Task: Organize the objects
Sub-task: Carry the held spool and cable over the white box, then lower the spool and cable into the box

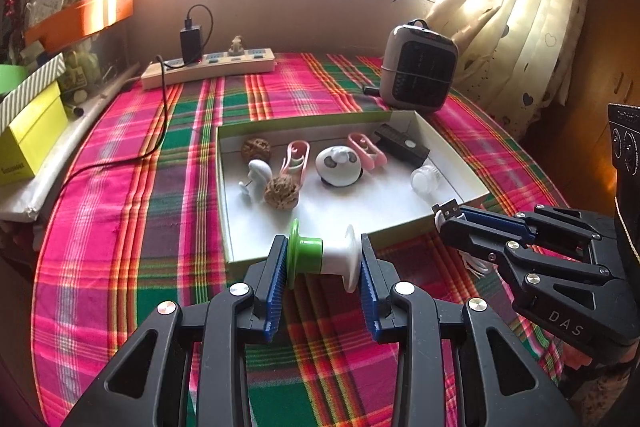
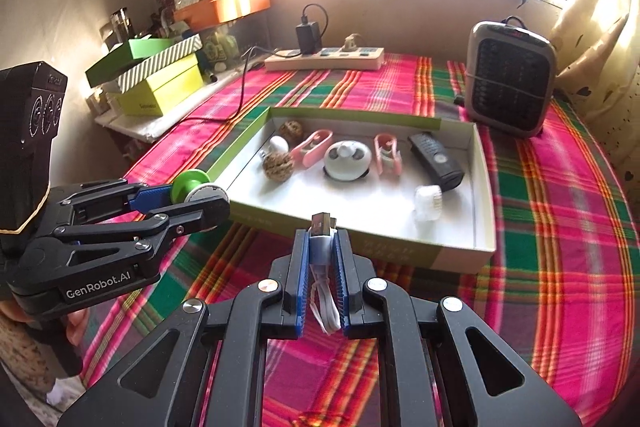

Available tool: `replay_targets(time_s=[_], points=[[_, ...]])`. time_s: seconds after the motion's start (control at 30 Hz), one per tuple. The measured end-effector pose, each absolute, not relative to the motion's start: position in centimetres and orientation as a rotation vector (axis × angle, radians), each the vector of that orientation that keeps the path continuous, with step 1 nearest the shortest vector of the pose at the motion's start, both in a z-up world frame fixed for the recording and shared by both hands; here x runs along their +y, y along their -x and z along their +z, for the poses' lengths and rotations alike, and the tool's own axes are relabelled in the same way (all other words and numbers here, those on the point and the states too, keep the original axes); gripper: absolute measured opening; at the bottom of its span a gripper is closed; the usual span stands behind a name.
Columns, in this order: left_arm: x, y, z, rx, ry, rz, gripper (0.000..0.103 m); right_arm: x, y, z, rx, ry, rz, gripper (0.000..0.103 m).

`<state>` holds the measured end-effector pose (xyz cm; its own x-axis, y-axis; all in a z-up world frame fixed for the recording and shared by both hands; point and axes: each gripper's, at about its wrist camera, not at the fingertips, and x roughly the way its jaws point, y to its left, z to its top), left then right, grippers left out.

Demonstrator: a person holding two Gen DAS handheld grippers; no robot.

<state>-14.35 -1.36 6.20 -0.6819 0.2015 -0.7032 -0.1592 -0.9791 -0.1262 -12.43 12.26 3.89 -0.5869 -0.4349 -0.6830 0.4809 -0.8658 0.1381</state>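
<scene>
My left gripper (image 1: 322, 259) is shut on a green and white spool (image 1: 320, 257), held just in front of the near wall of the white tray (image 1: 384, 227). It also shows in the right wrist view (image 2: 192, 195), with the spool (image 2: 188, 185). My right gripper (image 2: 322, 247) is shut on a white USB cable (image 2: 322, 247) whose plug points at the tray (image 2: 360, 239). It also shows in the left wrist view (image 1: 446, 217). The tray holds two walnuts, two pink clips, a panda toy (image 1: 338, 167), a black remote (image 2: 436, 159) and a clear cap.
A small heater (image 1: 418, 67) stands behind the tray at the right. A power strip (image 1: 208, 67) with a charger lies at the back, its cable running over the plaid cloth. Yellow and green boxes (image 2: 160, 83) are stacked at the left. Curtains hang at the right.
</scene>
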Motion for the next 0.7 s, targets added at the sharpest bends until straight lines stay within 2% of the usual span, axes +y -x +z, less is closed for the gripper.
replay_targets(time_s=[0.7], points=[[0.7, 19.3, 5.2, -0.053, 1.186, 2.676, 0.031, 14.0, 19.2, 4.8, 0.044, -1.03, -2.477, 0.013]])
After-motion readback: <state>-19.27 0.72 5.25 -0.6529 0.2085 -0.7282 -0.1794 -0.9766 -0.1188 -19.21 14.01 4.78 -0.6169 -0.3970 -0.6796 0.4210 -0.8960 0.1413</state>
